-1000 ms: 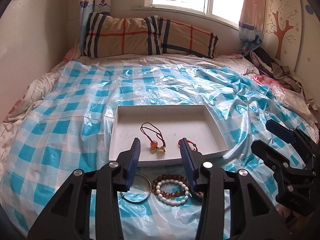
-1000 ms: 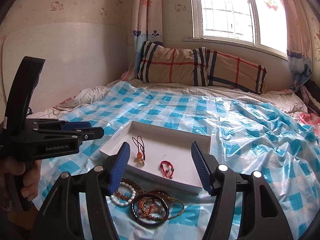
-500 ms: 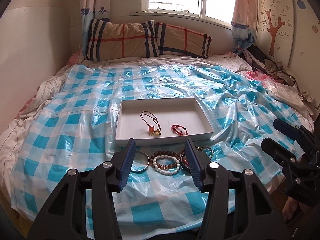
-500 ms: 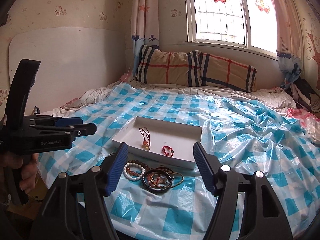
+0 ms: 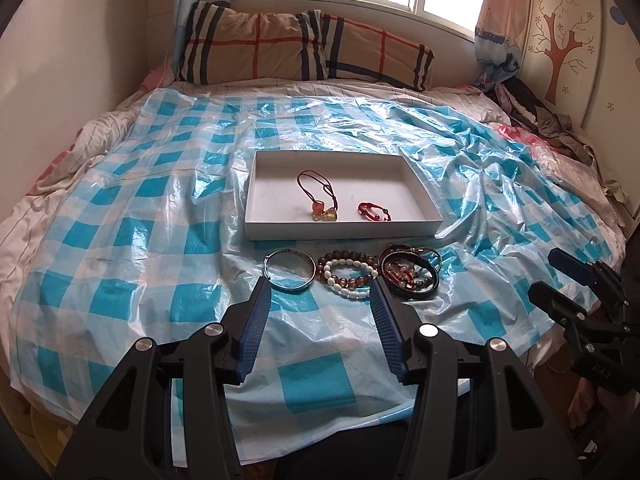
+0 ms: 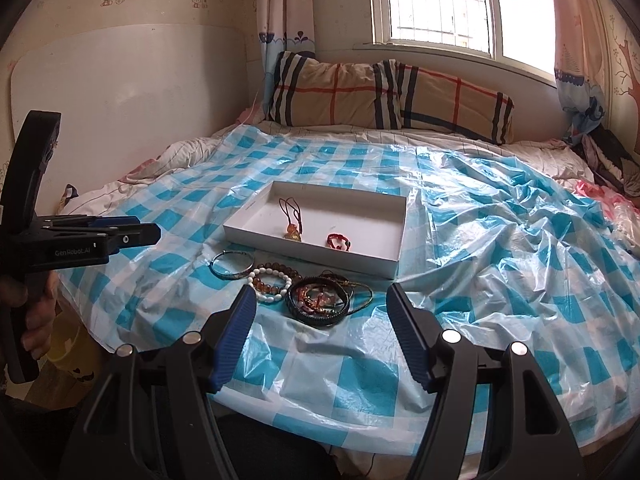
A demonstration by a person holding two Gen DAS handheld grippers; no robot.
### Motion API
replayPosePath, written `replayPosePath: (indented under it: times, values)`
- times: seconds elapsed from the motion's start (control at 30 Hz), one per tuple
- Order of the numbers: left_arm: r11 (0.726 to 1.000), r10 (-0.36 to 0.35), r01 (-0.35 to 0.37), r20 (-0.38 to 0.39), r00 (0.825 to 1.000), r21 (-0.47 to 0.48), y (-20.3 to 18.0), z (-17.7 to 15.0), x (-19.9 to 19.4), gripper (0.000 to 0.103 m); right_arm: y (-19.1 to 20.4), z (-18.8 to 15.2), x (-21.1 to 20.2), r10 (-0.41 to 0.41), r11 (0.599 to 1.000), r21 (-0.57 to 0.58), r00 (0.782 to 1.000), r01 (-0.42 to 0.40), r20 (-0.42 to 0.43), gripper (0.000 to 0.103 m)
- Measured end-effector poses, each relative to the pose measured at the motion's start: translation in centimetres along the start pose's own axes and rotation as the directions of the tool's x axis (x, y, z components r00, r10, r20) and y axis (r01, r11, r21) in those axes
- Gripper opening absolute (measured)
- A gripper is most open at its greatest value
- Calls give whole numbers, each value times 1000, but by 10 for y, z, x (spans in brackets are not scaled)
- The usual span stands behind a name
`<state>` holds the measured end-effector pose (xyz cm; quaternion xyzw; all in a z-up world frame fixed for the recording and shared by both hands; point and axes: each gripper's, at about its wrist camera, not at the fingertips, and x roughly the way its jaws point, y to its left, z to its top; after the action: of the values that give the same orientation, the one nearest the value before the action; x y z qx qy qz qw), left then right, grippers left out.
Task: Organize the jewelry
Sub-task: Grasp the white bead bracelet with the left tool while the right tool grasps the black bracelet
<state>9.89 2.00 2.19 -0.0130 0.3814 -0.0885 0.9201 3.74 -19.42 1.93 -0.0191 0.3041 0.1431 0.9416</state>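
In the left wrist view a white tray [image 5: 416,184] lies at frame centre on a blue-checked plastic sheet [image 5: 132,240] and holds a cord necklace with pendants [image 5: 320,200] and a red bracelet [image 5: 374,212]; just below its near wall, on the sheet, lie a metal bangle [image 5: 290,274], beaded bracelets [image 5: 348,276] and a dark heap of bangles [image 5: 410,274]. The left gripper [image 5: 320,292], bottom centre, stands open with nothing between its jaws, having just been opening; the right gripper [image 6: 320,300], bottom centre of the right wrist view, is likewise open and empty, clear of the heap above it
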Motion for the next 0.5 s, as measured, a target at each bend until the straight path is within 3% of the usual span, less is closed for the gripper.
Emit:
replayPosePath:
  times: [0.33,0.5]
  values:
    - [999,-23,25,-78,997,31,-3,1,56,48,-19,5,74,31,999,13,995,-30,-94,60]
    - [999,-34,37,-90,995,32,-3,5,74,48,-25,8,105,43,999,8,990,-43,-136,47]
